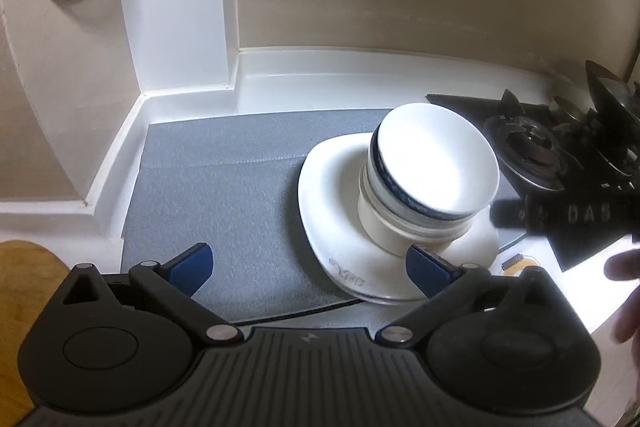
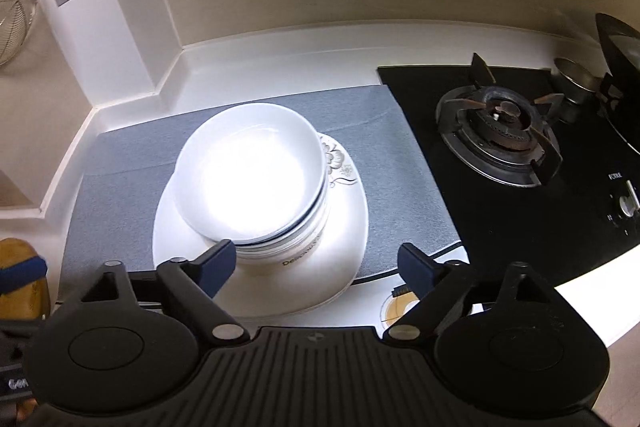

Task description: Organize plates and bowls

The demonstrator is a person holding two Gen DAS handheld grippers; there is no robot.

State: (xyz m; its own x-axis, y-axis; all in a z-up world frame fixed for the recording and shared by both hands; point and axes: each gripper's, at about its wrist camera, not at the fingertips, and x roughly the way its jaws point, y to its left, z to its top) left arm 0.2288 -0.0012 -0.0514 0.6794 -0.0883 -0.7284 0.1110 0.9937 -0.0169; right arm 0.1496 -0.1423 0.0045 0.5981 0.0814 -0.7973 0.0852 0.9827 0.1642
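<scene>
The lowest bowl [image 2: 298, 253] of the stack carries dark lettering on its outer wall; it starts "De" and the rest smears away, so the full word cannot be read. On the hob [image 2: 520, 227], small white print beside the knob [image 2: 628, 205] looks like "FOTILE", though it is tiny. In the left wrist view, pale letters "DAB" stand on the blurred black body of the other gripper [image 1: 576, 215]. In the right wrist view, a black device at the lower left edge [image 2: 16, 383] shows white letters starting "Go".
</scene>
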